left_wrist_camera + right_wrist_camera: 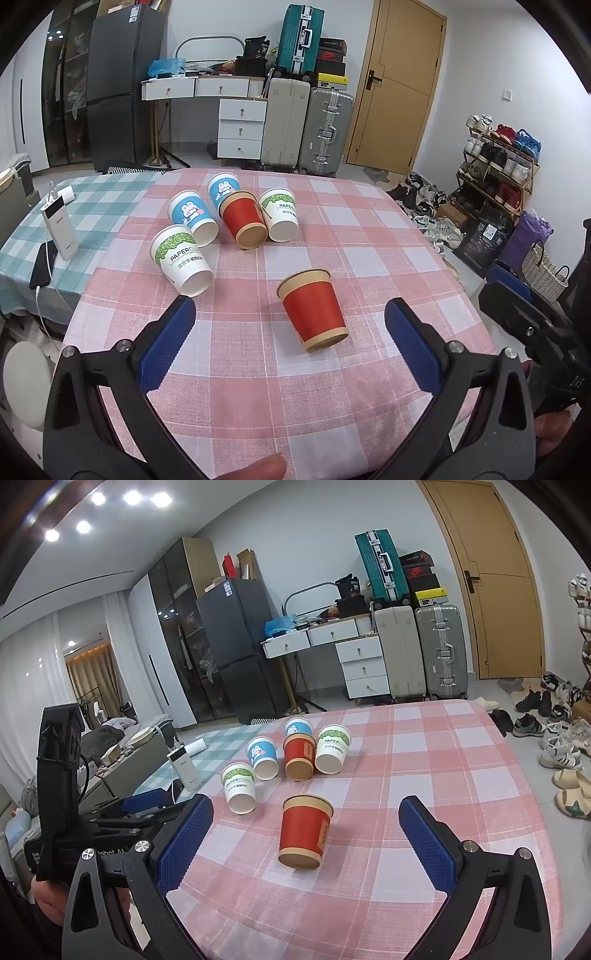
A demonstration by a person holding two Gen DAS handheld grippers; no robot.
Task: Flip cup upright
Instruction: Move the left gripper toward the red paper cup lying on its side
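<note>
A red paper cup [312, 310] [304, 830] with kraft bands lies on its side on the pink checked tablecloth [369, 236], its narrow base end towards me. My left gripper [291, 308] is open, its blue pads on either side of the cup and a little short of it, not touching. My right gripper [306, 805] is also open and frames the same cup from the other side, holding nothing. Each gripper shows at the edge of the other's view: the right gripper [517, 295] and the left gripper [144, 799].
Farther back several cups lie tipped in a cluster: two white cups [181, 264] [279, 214], two blue cups [192, 216], one red cup [243, 221]. A power bank [59, 229] and phone [42, 266] rest on the green checked cloth at left. The table edge drops off at right beside shoes.
</note>
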